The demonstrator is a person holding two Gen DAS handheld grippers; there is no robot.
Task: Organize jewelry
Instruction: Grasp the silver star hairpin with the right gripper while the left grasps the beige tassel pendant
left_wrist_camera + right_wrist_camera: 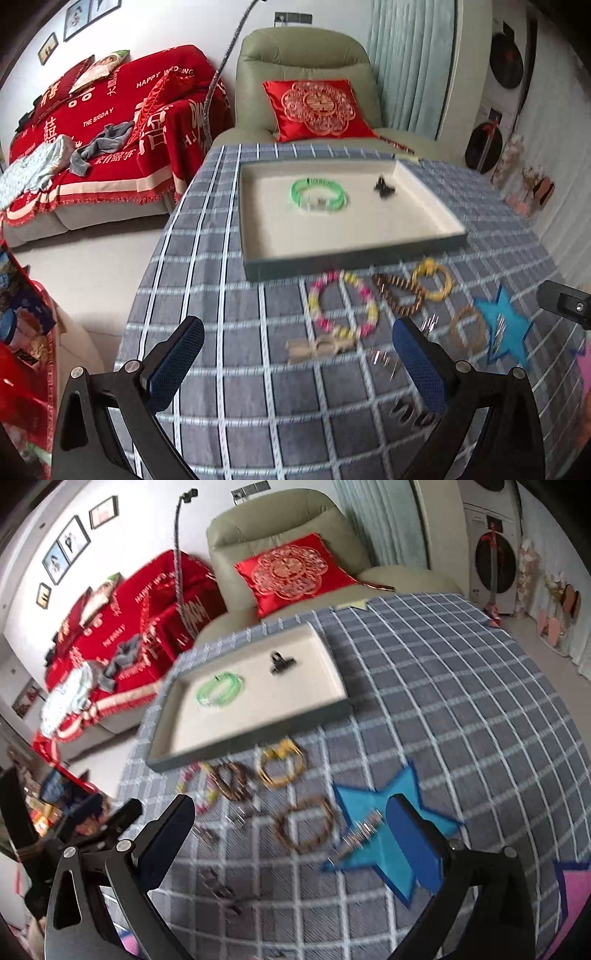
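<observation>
A shallow cream-lined tray [354, 242] [177, 746] lies on the checked tablecloth. In it sit a green bracelet [318, 195] [220, 690] and a small black clip [384, 188] [281, 663]. In front of the tray lie a pink-and-yellow bead bracelet [343, 304], a dark brown bracelet [397, 293] [231, 780], a yellow one [432, 278] [282, 764], a tan one [468, 328] [306, 824] and a beige bow [319, 347]. A silver hairpin [364, 829] rests on a blue star mat [508, 325] [388, 834]. My left gripper [297, 354] and right gripper [291, 840] hover open above them, holding nothing.
Small metal rings and clips [410, 411] [218, 882] lie near the table's front. A pink mat [574, 893] shows at the right edge. A green armchair with a red cushion [317, 107] and a red-covered sofa [103, 122] stand behind the table.
</observation>
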